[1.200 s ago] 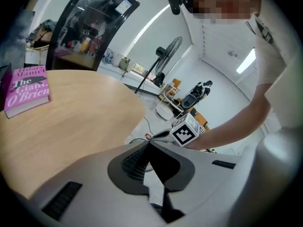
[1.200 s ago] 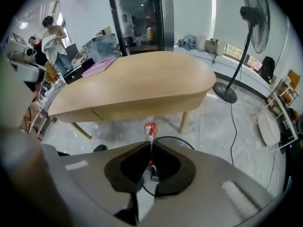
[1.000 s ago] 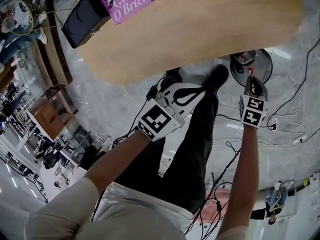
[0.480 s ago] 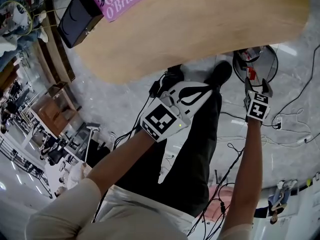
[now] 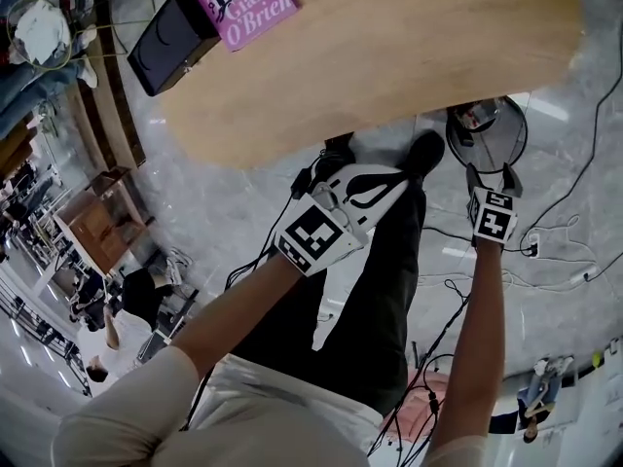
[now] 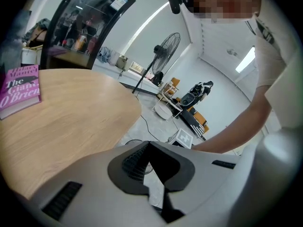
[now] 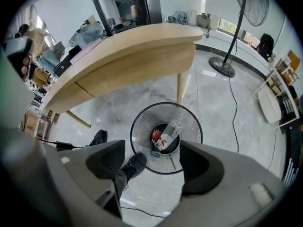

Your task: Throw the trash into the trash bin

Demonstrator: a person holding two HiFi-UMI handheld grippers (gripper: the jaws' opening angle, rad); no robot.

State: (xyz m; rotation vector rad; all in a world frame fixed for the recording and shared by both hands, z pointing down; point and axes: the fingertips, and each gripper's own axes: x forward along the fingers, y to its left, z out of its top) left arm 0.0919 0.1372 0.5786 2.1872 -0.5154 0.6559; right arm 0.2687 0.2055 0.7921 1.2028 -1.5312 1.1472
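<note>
A black wire-mesh trash bin (image 7: 191,131) stands on the grey floor beside a table leg. In it lie a clear plastic bottle (image 7: 171,130), a red piece (image 7: 155,135) and a small box. My right gripper (image 7: 154,167) hangs straight above the bin (image 5: 523,115), pointing down. Its jaws have just been opening and nothing is between them. In the head view the right gripper (image 5: 490,175) shows just below the bin. My left gripper (image 5: 397,175) is held over the person's dark trousers, jaws shut with nothing in them; its tips (image 6: 148,144) meet in the left gripper view.
A round wooden table (image 5: 389,47) carries a pink book (image 5: 238,3) and a black box (image 5: 170,37). The person's black shoes (image 5: 423,149) stand next to the bin. Cables (image 5: 565,232) run over the floor. A standing fan (image 7: 222,67) is beyond the table.
The right gripper's jaws went from shut to wide apart, and it shifted slightly above the bin. The left gripper stayed where it was.
</note>
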